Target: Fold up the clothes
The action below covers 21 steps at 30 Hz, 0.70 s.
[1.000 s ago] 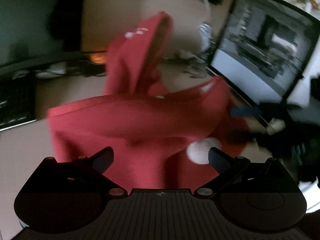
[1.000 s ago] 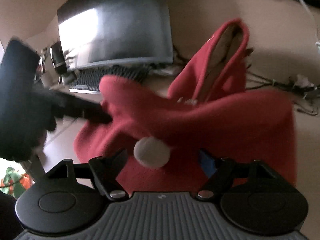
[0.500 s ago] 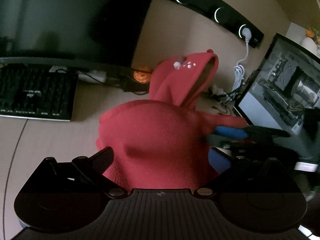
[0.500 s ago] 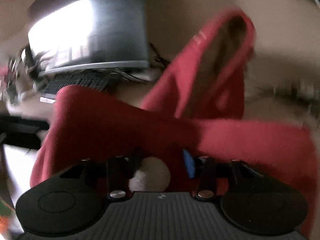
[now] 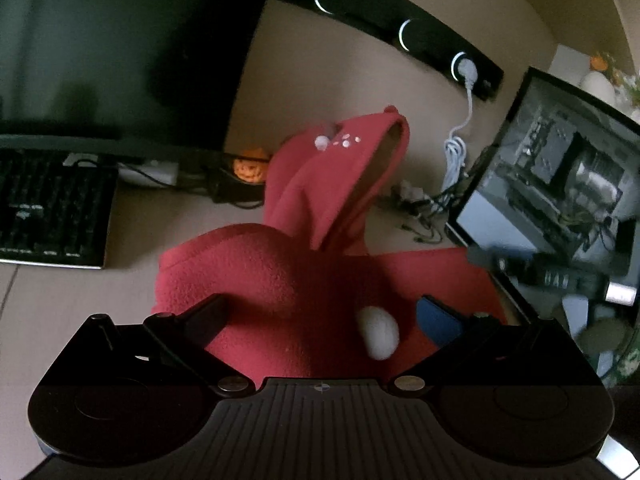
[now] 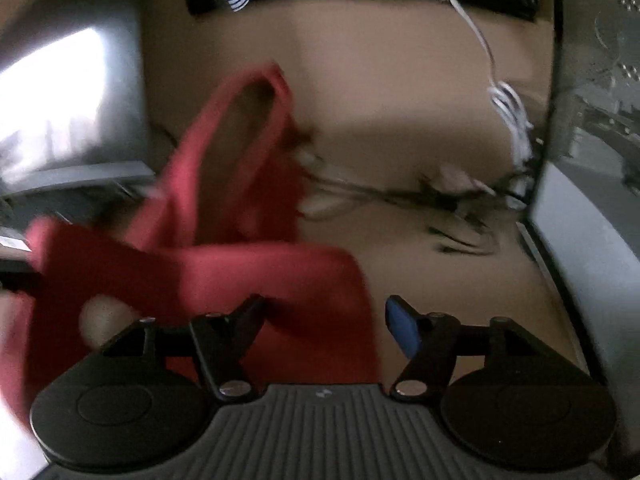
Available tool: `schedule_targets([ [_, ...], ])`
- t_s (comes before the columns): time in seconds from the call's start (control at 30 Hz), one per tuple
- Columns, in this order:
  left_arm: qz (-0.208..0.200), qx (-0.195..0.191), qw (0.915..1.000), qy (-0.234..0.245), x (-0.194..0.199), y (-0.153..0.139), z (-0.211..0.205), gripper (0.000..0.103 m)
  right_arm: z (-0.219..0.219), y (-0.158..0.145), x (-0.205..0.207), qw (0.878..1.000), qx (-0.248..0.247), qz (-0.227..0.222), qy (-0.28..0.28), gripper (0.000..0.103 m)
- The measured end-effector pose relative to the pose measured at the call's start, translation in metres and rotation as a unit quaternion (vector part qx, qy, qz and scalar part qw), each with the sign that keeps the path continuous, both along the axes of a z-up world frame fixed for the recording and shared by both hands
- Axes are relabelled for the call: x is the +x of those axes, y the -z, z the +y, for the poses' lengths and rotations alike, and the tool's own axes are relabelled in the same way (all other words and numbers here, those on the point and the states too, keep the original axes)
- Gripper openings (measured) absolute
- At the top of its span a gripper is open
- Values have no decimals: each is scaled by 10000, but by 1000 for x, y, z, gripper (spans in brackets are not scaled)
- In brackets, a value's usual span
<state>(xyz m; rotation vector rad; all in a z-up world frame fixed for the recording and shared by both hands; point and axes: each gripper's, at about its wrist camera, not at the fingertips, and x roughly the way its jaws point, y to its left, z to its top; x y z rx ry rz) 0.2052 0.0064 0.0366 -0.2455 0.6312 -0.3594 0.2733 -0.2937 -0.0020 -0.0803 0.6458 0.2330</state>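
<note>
My left claw (image 5: 320, 312) is apart, straddling the red hooded garment (image 5: 280, 276) on the tabletop (image 5: 60, 300). My right claw (image 6: 324, 316) is opening, the garment's edge between its fingers.

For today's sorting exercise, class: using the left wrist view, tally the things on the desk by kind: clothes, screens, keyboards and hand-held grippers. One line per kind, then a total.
Clothes: 1, the red hooded garment
Screens: 2, the dark monitor and the lit screen
Keyboards: 1, the black keyboard
Hand-held grippers: 2, the left hand-held gripper and the right hand-held gripper
Total: 6
</note>
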Motion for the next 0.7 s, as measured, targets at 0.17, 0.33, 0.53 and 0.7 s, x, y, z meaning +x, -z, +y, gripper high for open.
schedule_targets([
  [0.17, 420, 588, 9943, -779, 37, 47, 7, 103, -32, 46, 28, 9964, 358, 495, 593, 84],
  [0.33, 1002, -164, 9871, -1238, 46, 70, 37, 103, -51, 27, 27, 9943, 554, 436, 801, 88],
  [0.53, -44, 265, 9927, -1180, 8, 11, 26, 103, -29, -26, -1, 9951, 945, -294, 85, 103],
  [0.7, -779, 292, 9965, -73, -7, -18, -9, 103, 31, -15, -7, 9873, 1166, -82, -1075, 103],
])
